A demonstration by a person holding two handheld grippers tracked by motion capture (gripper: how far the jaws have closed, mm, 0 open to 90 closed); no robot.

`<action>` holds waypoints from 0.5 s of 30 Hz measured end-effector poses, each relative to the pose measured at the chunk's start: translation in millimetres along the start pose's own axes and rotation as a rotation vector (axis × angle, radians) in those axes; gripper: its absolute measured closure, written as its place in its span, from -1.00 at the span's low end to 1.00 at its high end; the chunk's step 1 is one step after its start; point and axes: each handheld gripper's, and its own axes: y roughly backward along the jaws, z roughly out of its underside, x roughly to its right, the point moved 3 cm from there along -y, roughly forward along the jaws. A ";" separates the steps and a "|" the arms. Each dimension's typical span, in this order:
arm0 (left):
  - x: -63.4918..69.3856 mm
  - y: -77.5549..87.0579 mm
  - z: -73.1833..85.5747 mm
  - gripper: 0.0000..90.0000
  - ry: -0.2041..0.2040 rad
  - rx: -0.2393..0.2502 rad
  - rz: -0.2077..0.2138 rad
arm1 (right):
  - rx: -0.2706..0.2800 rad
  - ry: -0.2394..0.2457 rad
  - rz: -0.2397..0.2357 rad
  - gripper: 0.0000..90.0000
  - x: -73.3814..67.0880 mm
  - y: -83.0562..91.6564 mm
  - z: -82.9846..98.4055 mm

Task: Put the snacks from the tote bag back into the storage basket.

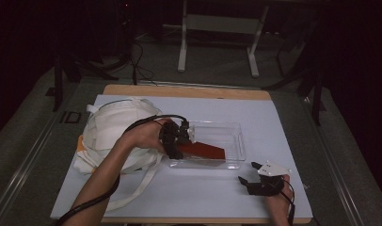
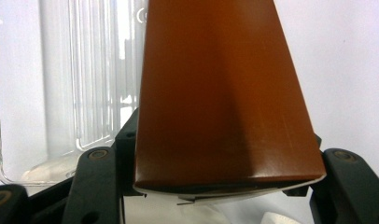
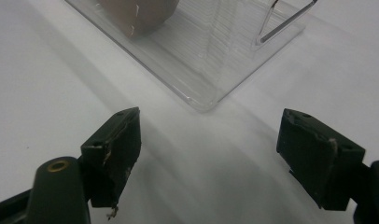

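A flat red-brown book [image 1: 203,150] with a white underside lies slanted in a clear plastic tray [image 1: 238,141] at the middle of the table. My left gripper [image 1: 177,141] reaches into the tray's left end and is shut on the book's near end. In the left gripper view the book [image 2: 215,93] spans the gap of the left gripper [image 2: 225,158], with a black jaw close against each side edge. Near the front edge, right of the tray, my right gripper [image 1: 247,172] rests open on the white mat. Nothing sits between the jaws of the right gripper [image 3: 208,154].
A white cloth bag [image 1: 114,132] with long straps lies left of the tray, under my left forearm. The tray's near corner [image 3: 201,95] sits just ahead of the right gripper. The white mat [image 1: 274,117] covers a wooden table; a metal frame [image 1: 217,28] stands beyond.
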 end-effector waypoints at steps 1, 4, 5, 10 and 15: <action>-0.6 0.4 -0.4 -0.08 0.007 -0.001 0.007 | 0.000 0.000 0.000 -0.52 0.0 0.0 0.0; -2.3 0.9 -1.3 -0.11 0.036 -0.004 0.028 | -0.001 0.001 0.000 -0.52 0.0 -0.1 0.0; -2.6 0.9 -1.3 -0.12 0.051 0.002 0.034 | -0.001 0.000 0.000 -0.52 -0.1 -0.2 0.0; -3.1 0.9 -1.8 -0.18 0.071 0.006 0.048 | -0.009 0.005 -0.004 -0.52 -0.4 -1.0 -0.1; -3.5 2.3 -4.2 -0.16 0.076 0.041 0.053 | -0.016 0.010 -0.004 -0.52 -0.7 -1.5 -0.1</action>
